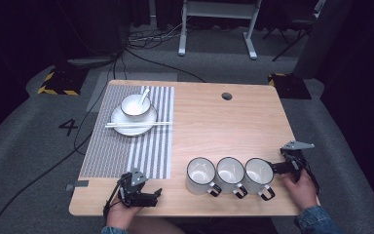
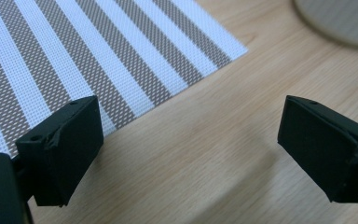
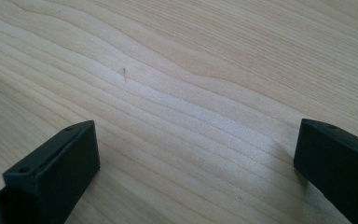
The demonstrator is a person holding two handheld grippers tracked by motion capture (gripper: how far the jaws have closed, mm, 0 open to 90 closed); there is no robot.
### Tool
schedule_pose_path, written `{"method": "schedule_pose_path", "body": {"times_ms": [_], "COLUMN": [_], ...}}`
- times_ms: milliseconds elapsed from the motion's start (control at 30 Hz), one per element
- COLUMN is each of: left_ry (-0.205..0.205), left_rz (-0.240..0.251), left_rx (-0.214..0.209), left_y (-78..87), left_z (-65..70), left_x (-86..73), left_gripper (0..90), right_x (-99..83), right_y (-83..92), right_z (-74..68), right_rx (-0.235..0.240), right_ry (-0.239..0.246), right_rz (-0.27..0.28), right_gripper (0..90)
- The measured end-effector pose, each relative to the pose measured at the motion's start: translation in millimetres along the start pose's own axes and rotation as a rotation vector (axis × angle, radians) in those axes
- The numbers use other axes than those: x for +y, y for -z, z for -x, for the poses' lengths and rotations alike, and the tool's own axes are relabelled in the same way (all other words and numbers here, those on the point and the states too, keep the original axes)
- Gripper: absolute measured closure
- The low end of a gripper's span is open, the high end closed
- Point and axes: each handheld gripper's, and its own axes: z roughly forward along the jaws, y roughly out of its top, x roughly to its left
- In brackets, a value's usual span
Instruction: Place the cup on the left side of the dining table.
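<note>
While a "4" [image 1: 68, 127] marks the floor, both the left gripper [image 1: 157, 194] and right gripper [image 1: 278, 167] gape wide, empty, beside three mugs [image 1: 230, 174].

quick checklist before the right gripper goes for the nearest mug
1. Right gripper open: ok, jaws stand wide apart in the right gripper view.
2. Nothing between its jaws: ok, bare table there.
3. Rightmost mug upright: ok, standing with its handle toward the near edge.
4. Room around that mug: not ok, it sits close against the middle mug; whether they touch, cannot tell.
5. Left gripper out of the way: ok, open and empty at the corner of the striped placemat.
6. Mugs empty: ok, white insides show nothing.
</note>
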Motion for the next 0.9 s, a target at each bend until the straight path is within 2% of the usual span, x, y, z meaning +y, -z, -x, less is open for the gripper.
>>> {"method": "schedule_pose_path", "body": {"times_ms": [33,100,200,333,367,433,467,633,733,900], "left_ry": [0.003,-0.004,-0.016,-0.032,-0.032,-0.028,-0.026,-0.021,-0.035,-0.043], "left_rz": [0.018,0.027,0.072,0.174,0.174,0.219,0.265,0.369,0.404,0.413], "left_rx": [-0.012,-0.006,0.001,0.006,0.006,0.005,0.007,0.012,0.009,0.015], "left_y": [0.6,1.6,4.2,11.0,11.0,14.9,18.4,26.3,29.7,30.1], "left_z": [0.7,1.8,8.6,16.3,16.3,20.8,24.7,32.5,36.3,41.0], "left_x": [0.7,1.8,6.9,13.0,13.0,15.8,18.3,23.0,24.2,26.4], "left_gripper": [7.0,6.0,2.3,1.9,1.6,1.4,1.4,1.3,1.4,1.5], "right_x": [0.0,0.0,0.0,0.0,0.0,0.0,0.0,0.0,0.0,-0.1], "right_y": [0.0,0.0,0.0,0.0,0.0,0.0,0.0,0.0,0.0,0.0], "right_z": [0.0,0.0,0.1,0.0,0.0,0.0,0.1,0.0,0.0,0.0], "right_rx": [-0.001,-0.001,0.0,-0.001,-0.001,0.0,-0.001,0.0,-0.001,-0.001], "right_ry": [0.0,0.0,0.0,0.0,0.0,0.0,0.0,0.0,-0.001,0.0], "right_rz": [0.001,0.001,0.0,0.001,0.001,0.001,0.001,0.001,0.001,0.001], "right_gripper": [0.3,0.3,0.3,0.3,0.3,0.3,0.3,0.3,0.3,0.3]}}
